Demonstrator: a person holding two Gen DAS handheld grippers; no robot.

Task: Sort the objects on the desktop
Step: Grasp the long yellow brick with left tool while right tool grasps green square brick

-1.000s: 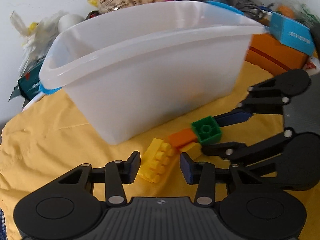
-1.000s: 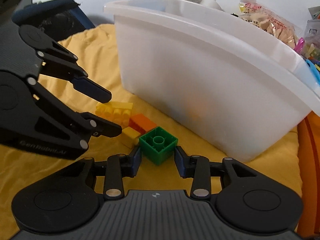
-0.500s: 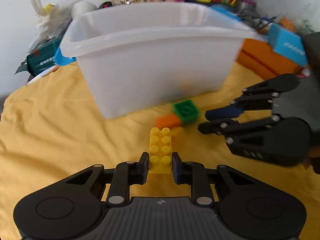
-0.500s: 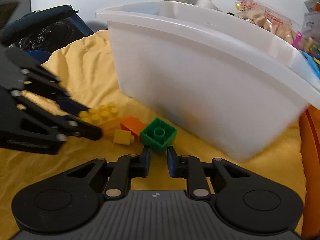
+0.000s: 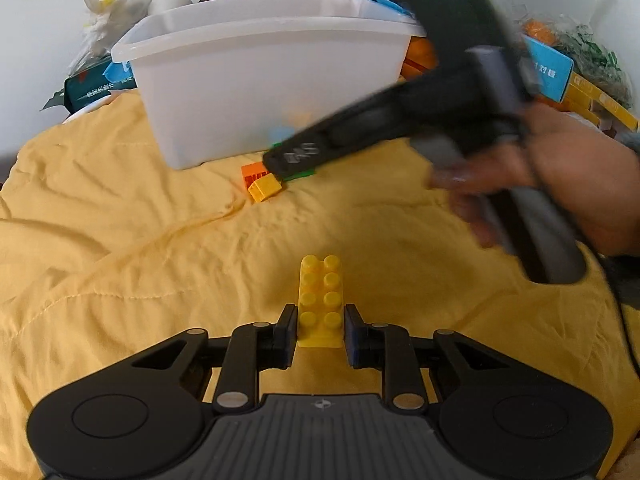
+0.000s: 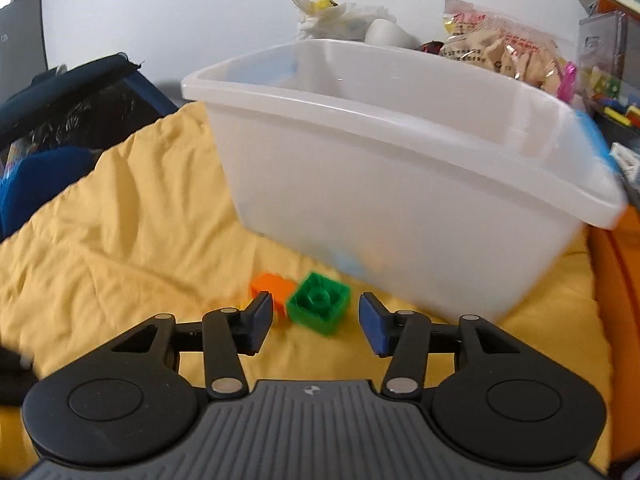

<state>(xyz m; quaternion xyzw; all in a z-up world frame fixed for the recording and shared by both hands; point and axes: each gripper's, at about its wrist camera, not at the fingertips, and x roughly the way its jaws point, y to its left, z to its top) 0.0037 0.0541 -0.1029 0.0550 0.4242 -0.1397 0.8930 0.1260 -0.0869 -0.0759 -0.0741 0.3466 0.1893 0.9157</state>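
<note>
My left gripper (image 5: 320,330) is shut on a long yellow brick (image 5: 321,300) and holds it over the yellow cloth (image 5: 160,240). My right gripper (image 6: 316,322) is open, its fingers either side of a green brick (image 6: 319,302) lying on the cloth in front of the white plastic bin (image 6: 400,184). An orange brick (image 6: 269,285) lies just left of the green one. In the left wrist view the right gripper's body (image 5: 400,128) hides the green brick; the orange brick (image 5: 253,172) and a small yellow brick (image 5: 265,188) lie beside it, below the bin (image 5: 260,72).
Snack bags (image 6: 500,56), a white plastic bag (image 6: 332,16) and boxes (image 5: 548,72) crowd behind and right of the bin. A dark blue bag (image 6: 60,112) sits at the far left edge of the cloth.
My left gripper has closed on the long yellow brick and drawn back with it from the bin. My right gripper narrowed, then opened wide around the green brick, which lies tilted on the cloth.
</note>
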